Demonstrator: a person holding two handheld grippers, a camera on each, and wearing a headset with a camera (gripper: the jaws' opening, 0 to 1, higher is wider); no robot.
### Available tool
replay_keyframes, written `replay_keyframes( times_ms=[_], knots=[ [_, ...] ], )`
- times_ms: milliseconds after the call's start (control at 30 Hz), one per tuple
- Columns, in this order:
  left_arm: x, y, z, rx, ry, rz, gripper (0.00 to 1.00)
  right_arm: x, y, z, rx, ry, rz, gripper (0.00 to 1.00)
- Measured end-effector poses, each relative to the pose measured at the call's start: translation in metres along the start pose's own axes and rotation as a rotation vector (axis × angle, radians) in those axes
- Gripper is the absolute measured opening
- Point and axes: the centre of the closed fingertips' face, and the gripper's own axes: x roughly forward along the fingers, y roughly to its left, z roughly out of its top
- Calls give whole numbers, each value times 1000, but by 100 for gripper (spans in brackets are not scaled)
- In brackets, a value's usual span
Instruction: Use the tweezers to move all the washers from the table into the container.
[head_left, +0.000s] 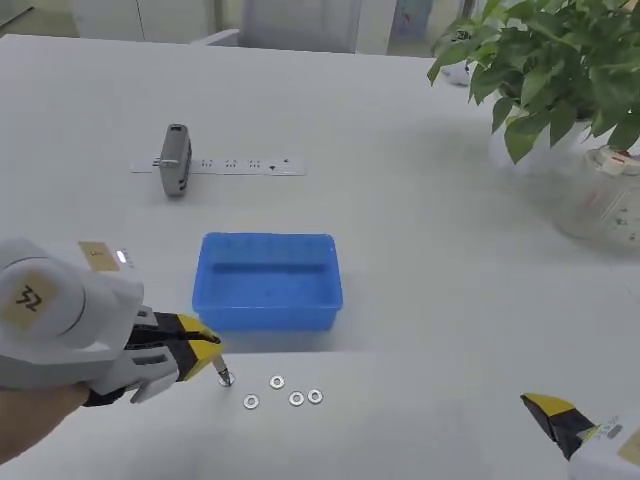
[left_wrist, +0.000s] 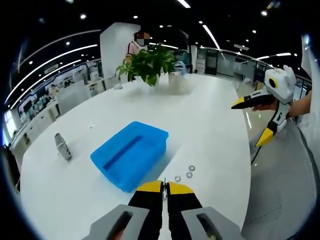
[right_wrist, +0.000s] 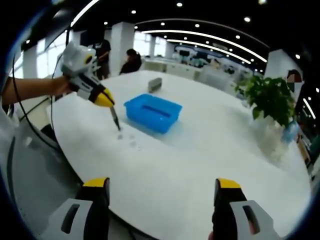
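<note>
1. The left gripper has its jaws drawn narrow and clamped on the tweezers. The grasp sits high on the tweezer body, which leaves the thin tips free to reach the bench.
2. The tweezers point down and forward, with the tips at bench level just left of the washers. This steep angle suits pinching a flat ring off a flat surface.
3. Four washers lie loose in a short cluster on the bench, just in front of the blue container (a short carry for each piece). A fifth may sit at the tweezer tips, but the view is too small to tell.
4. The container stands open-topped and appears empty, so the transfer is judged to be at an early stage.
5. The right gripper has its jaws wide apart and holds nothing. It is held well clear to the right, off the work area, so the pick zone is unobstructed.
</note>
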Motion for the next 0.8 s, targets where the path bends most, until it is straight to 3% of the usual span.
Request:
replay_keyframes(
  times_ms=[267, 500, 800],
  knots=[
    [-12, 0, 15, 26, -13, 8, 0, 0, 0, 0, -5, -3, -4, 82],
    [-27, 8, 38, 66, -31, 32, 0, -3, -3, 4, -18, -28, -30, 79],
    [-35, 23, 65, 123, -57, 48, 0, 0, 4, 0, -39, -2, 1, 80]
  ],
)
